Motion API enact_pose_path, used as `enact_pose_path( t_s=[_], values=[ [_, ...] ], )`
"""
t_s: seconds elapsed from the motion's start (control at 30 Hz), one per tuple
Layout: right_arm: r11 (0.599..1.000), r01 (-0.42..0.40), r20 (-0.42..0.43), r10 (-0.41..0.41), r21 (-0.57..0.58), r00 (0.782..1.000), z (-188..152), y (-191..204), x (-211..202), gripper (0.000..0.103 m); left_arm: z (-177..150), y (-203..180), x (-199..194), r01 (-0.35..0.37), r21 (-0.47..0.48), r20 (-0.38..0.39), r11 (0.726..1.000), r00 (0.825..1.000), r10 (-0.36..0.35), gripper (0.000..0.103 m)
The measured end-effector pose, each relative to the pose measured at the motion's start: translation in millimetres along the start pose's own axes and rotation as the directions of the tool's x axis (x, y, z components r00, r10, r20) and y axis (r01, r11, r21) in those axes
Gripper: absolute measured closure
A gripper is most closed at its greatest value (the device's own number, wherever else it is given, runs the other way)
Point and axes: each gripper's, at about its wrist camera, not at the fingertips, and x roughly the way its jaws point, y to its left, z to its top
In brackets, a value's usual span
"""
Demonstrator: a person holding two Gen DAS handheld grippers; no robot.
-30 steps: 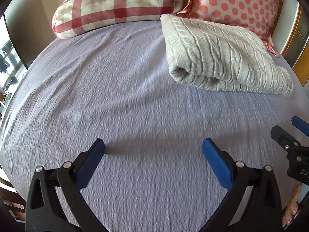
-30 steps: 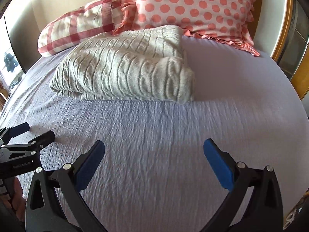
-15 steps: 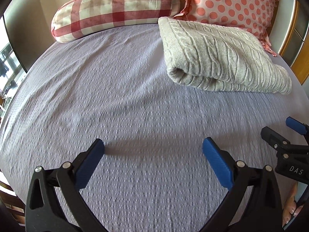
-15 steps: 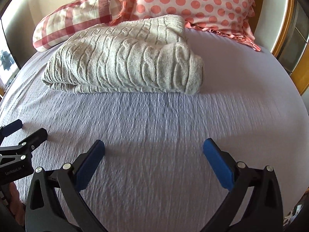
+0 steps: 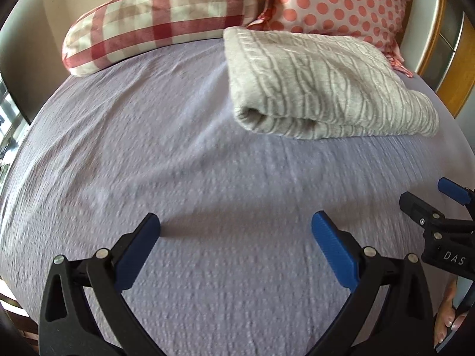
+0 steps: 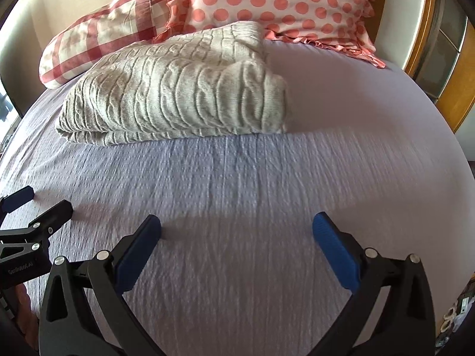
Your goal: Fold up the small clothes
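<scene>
A grey cable-knit sweater [image 5: 320, 89] lies folded on the lilac bedsheet [image 5: 178, 154], near the pillows; it also shows in the right wrist view [image 6: 178, 98]. My left gripper [image 5: 234, 225] is open and empty, low over the sheet, short of the sweater and to its left. My right gripper [image 6: 236, 228] is open and empty, low over the sheet in front of the sweater. Each gripper shows at the edge of the other's view: the right one [image 5: 427, 198], the left one [image 6: 38, 201].
A red checked pillow [image 5: 154, 17] and a pink polka-dot pillow [image 5: 341, 0] lie at the head of the bed. A wooden frame [image 6: 445, 68] stands at the right. A window [image 5: 6, 118] is at the far left.
Both grippers have moved forward toward the sweater, which now looks larger and nearer in the right wrist view. Both stay open and empty.
</scene>
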Motion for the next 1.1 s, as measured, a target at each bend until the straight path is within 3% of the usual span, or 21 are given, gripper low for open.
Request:
enact_pose_path(
  t_s=[1.1],
  values=[
    [0.999,-0.026,-0.002,0.026,-0.046,1.000,0.8,8.2,0.5,0.001,0.3,-3.0,1.6,0.004,-0.003,0.022,1.000,1.000,-0.004,0.002]
  ],
)
